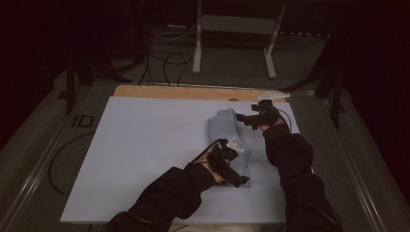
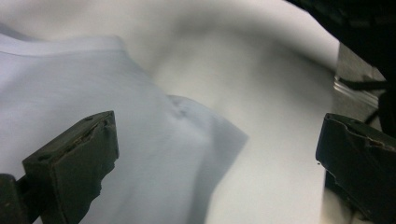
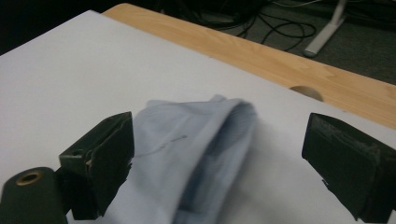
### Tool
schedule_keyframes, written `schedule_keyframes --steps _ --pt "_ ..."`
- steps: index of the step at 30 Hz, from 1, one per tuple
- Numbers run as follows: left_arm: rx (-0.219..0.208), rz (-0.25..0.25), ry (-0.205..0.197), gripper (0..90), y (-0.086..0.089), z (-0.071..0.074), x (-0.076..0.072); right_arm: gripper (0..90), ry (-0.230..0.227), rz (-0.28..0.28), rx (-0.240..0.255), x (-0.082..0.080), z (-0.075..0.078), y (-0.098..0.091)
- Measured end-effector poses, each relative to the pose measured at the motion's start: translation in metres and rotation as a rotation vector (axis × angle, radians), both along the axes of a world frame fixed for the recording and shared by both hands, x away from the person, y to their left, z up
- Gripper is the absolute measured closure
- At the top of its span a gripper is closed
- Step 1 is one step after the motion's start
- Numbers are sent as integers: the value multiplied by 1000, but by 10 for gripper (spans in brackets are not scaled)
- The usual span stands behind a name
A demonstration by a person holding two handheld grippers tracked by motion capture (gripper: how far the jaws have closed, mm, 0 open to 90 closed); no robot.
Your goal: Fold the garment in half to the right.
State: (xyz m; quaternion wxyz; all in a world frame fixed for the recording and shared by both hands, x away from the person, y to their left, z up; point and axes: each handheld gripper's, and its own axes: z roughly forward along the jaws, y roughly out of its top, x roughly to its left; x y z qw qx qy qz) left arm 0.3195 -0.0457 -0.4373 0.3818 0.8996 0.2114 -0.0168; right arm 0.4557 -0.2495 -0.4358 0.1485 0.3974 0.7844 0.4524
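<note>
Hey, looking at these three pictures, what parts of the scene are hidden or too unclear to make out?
- High view: the near end of the cloth lies under the left claw and hand, so its near edge is hidden.
- Left claw view: the cloth is cut off by the left and bottom frame edges.
- Right claw view: the cloth's fold is blurred, and its small dark mark is unreadable.

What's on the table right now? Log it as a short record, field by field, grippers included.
surface: white sheet over a wooden tabletop
item: light blue folded garment, lying on the sheet
left gripper: open, at the garment's near end, jaws either side of its corner
right gripper: open, at the garment's far end, jaws straddling the fold
floor: cables and a white stand beyond the table
</note>
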Motion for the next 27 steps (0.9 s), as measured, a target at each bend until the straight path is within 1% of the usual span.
schedule_keyframes --steps 2,3,5,7,9,10,11,12,13,14,16,17,18,19,20,21,22,23,24,25,26,27 --pt "-20 16 -19 1 9 4 4 93 -1 18 8 -6 0 4" --pt "-20 23 -40 1 14 5 5 93 -2 31 9 -8 0 5" --pt "-29 24 -66 1 23 8 8 93 1 49 11 -14 1 8" --pt "-24 32 -81 0 31 10 9 93 -4 68 22 -20 1 10" --pt "-7 42 -96 0 38 12 10 93 -8 79 31 -26 3 12" --pt "-13 58 -90 0 43 14 12 93 -7 90 35 -29 3 13" --pt "-13 58 -90 0 43 14 12 93 -7 90 35 -29 3 13" --pt "-22 62 -80 0 48 16 14 93 -12 100 38 -32 4 13" --pt "-27 70 -81 0 52 17 15 93 -19 119 46 -38 6 14" --pt "-26 76 -87 0 55 18 15 93 -19 119 46 -38 6 14" --pt "-32 84 -100 0 66 19 16 93 -20 128 54 -44 7 15" --pt "-21 91 -105 0 73 20 17 93 -22 139 53 -48 7 15" --pt "-21 91 -105 0 73 20 17 93 -22 139 53 -48 7 15" --pt "-21 98 -110 0 78 20 17 93 -30 149 51 -52 7 15" --pt "-20 108 -112 0 87 20 18 93 -28 159 58 -59 6 14" --pt "-20 108 -112 0 87 20 18 93 -28 159 58 -59 6 14" --pt "-23 124 -116 0 97 19 18 93 -29 162 62 -65 5 12" --pt "-23 124 -116 0 97 19 18 93 -29 162 62 -65 5 12" --pt "-20 130 -117 0 107 18 18 93 -28 170 74 -70 3 10" --pt "-20 130 -117 0 107 18 18 93 -28 170 74 -70 3 10" --pt "-27 141 -121 0 117 17 17 93 -29 171 75 -77 1 8" --pt "-27 141 -121 0 117 17 17 93 -29 171 75 -77 1 8"
